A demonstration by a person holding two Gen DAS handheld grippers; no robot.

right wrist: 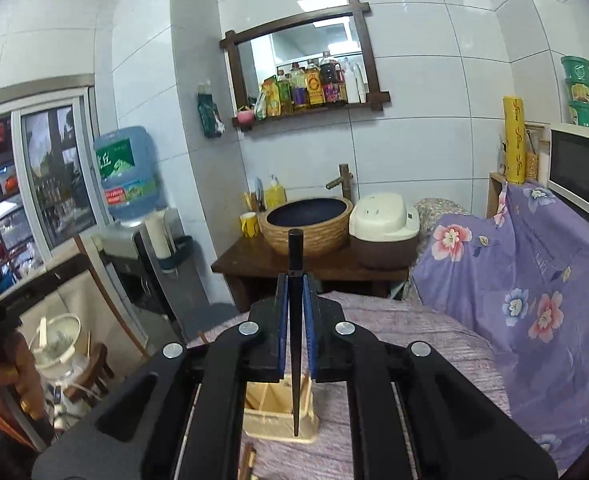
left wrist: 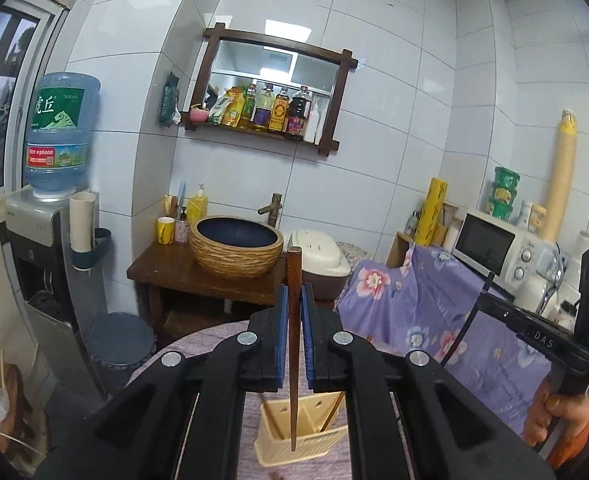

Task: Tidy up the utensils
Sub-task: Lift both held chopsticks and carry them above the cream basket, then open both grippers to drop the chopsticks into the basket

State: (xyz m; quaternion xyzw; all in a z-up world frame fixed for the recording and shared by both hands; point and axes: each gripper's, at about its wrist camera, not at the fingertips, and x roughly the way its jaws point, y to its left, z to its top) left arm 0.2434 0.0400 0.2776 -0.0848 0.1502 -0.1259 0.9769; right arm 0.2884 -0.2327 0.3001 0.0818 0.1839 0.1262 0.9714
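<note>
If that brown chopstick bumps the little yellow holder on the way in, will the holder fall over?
It might. The cream holder looks like thin, light plastic, taller than it is wide, so a sideways knock could probably tip it or slide it on the purple cloth. The brown chopstick, pinched upright in the left hand-held gripper, looks stiff, so it likely would not bend away.
</note>
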